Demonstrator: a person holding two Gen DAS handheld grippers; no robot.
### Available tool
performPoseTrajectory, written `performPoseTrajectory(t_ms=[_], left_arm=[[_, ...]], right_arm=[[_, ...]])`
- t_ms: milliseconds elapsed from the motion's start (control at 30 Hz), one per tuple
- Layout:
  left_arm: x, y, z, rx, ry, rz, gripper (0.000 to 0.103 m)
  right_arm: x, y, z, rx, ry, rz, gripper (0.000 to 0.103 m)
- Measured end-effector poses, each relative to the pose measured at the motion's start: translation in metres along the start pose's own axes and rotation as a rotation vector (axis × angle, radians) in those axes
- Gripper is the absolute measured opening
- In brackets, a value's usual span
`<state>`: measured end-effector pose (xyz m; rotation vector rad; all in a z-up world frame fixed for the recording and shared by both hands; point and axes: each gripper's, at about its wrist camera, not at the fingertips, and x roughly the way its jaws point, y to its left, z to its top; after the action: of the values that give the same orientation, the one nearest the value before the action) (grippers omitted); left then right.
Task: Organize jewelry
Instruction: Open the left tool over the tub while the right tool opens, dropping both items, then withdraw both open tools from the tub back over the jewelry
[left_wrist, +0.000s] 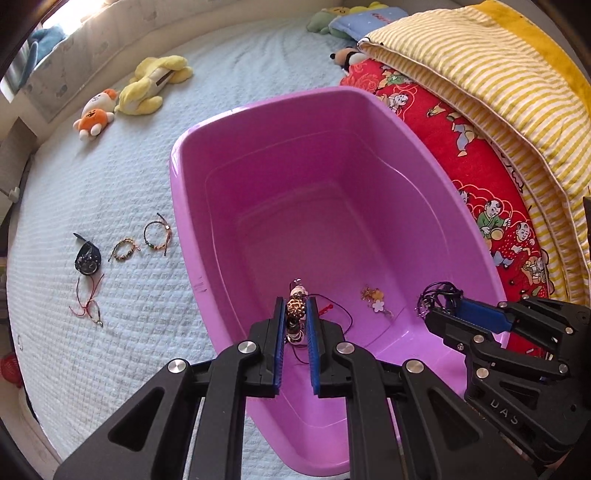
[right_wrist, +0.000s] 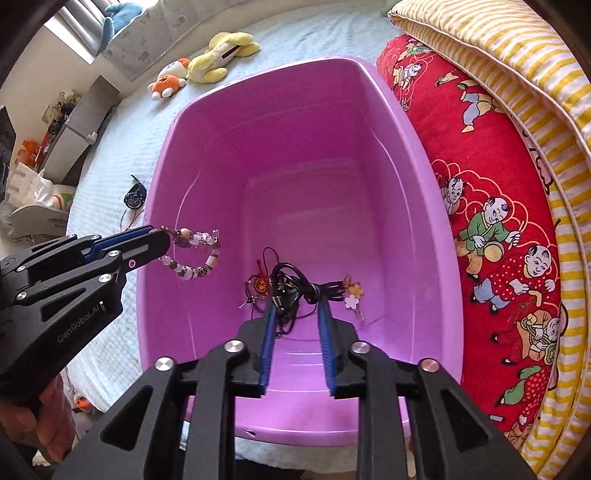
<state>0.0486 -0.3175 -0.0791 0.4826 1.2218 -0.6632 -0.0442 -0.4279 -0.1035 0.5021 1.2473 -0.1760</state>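
A purple plastic tub (left_wrist: 192, 206) (right_wrist: 436, 206) stands on the bed. My left gripper (left_wrist: 295, 312) is shut on a beaded bracelet (left_wrist: 295, 308) and holds it over the tub; the bracelet hangs from the gripper in the right wrist view (right_wrist: 195, 254). My right gripper (right_wrist: 295, 306) is over the tub with a black cord necklace (right_wrist: 299, 288) draped at its tips; its jaws stand somewhat apart. In the left wrist view the cord (left_wrist: 437, 295) hangs from the right gripper's tip. A red charm (right_wrist: 259, 284) and a flower charm piece (right_wrist: 352, 299) (left_wrist: 376, 301) lie on the tub floor.
On the white bedspread left of the tub lie two braided bracelets (left_wrist: 127, 249) (left_wrist: 157, 236), a black watch (left_wrist: 88, 258) and a red string bracelet (left_wrist: 88, 302). Plush toys (left_wrist: 147, 88) lie further back. A red quilt (left_wrist: 480, 155) and striped bedding (left_wrist: 498, 74) press against the tub's right side.
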Motion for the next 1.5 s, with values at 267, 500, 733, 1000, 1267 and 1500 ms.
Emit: performPoseTrajectory(t_ms=[267, 500, 733, 1000, 1267, 1500], left_arm=[[-0.017, 0.006, 0.000, -0.012, -0.055, 0.065, 0.076], [-0.025, 0.017, -0.008, -0.055, -0.046, 0.074, 0.078], [-0.043, 0.030, -0.017, -0.115, -0.058, 0.056, 0.080], [-0.069, 0.046, -0.033, -0.176, -0.097, 0.041, 0.082], [-0.082, 0.059, -0.060, -0.232, -0.071, -0.022, 0.094], [-0.102, 0.084, -0.096, -0.288, -0.098, 0.003, 0.094]], right_arm=[[-0.008, -0.003, 0.001, -0.031, -0.006, -0.034, 0.052], [-0.021, -0.004, 0.001, -0.025, -0.013, -0.018, 0.055], [-0.034, 0.004, -0.004, -0.032, -0.022, 0.008, 0.057], [-0.053, 0.021, -0.013, -0.053, -0.051, 0.027, 0.061], [-0.071, 0.047, -0.032, -0.102, -0.070, 0.012, 0.068], [-0.076, 0.071, -0.055, -0.161, -0.059, -0.008, 0.069]])
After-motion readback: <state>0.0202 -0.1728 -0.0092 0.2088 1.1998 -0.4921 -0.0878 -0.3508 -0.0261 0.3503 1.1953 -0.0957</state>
